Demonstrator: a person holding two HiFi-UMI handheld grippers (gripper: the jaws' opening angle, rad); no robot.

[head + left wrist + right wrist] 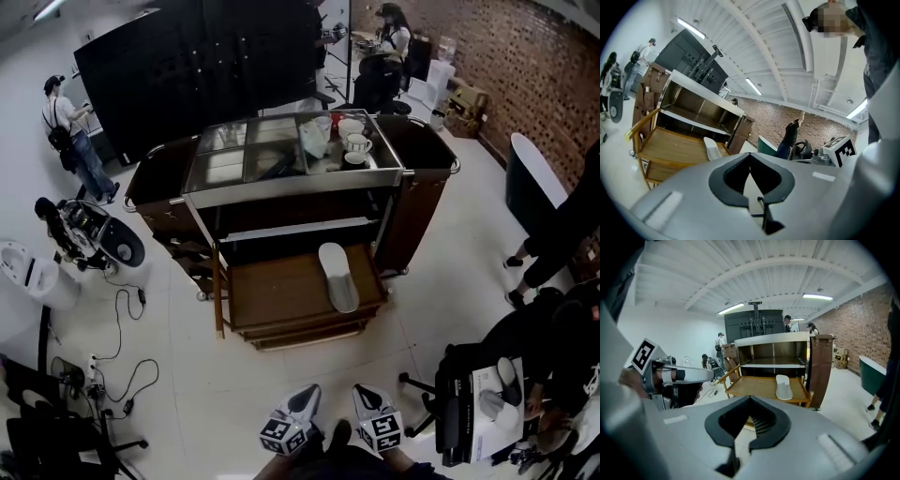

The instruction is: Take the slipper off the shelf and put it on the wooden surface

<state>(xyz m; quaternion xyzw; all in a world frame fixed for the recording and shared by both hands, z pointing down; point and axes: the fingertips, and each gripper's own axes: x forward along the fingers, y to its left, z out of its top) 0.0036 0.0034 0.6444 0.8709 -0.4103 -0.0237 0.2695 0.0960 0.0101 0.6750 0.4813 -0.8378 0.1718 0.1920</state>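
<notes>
A white slipper [337, 275] lies flat on the right side of the wooden surface [277, 292] that sticks out at the front of the cart, below the metal shelf [300, 228]. The left gripper view shows the same slipper [711, 147], and so does the right gripper view, where the slipper [783, 386] rests on the wood [754, 386]. My left gripper [307, 392] and right gripper [361, 390] hang side by side well in front of the cart, over the floor. Both are shut and hold nothing. The left gripper [679, 376] shows at the left of the right gripper view.
The cart's top [281, 155] carries cups and a bag. Cables [122, 356] run over the floor at the left. A black chair with white slippers on a stand [487, 403] is at the right. People stand at the back and far left. A brick wall [534, 66] closes the right.
</notes>
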